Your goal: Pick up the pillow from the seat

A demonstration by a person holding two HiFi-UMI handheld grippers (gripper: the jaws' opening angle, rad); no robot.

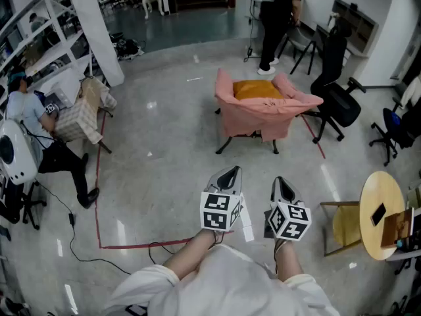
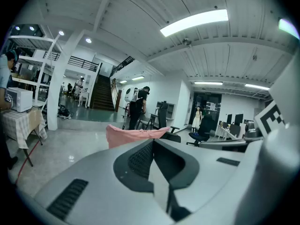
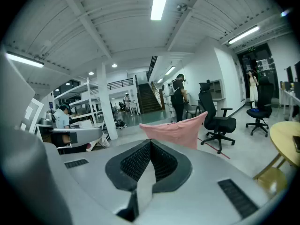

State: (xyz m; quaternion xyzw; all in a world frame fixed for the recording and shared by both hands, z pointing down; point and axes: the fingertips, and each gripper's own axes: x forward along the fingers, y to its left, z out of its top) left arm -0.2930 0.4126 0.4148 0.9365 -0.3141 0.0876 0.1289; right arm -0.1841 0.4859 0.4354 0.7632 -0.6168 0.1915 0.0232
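An approach is judged to be in hand: the orange pillow (image 1: 258, 89) is seen far off on the pink-covered armchair (image 1: 253, 122), well apart from the left gripper (image 1: 230, 171) and right gripper (image 1: 281, 182), both held clenched and empty. Next, the armchair must be neared and the jaws opened.

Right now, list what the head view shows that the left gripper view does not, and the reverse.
Only the head view: the orange pillow lying on the seat of the pink-covered chair, and the round yellow table. Only the left gripper view: the ceiling light strip overhead. Both: that chair, though the left gripper view catches only its pink cover, the standing person in black beyond it, and the left gripper, shut and empty.
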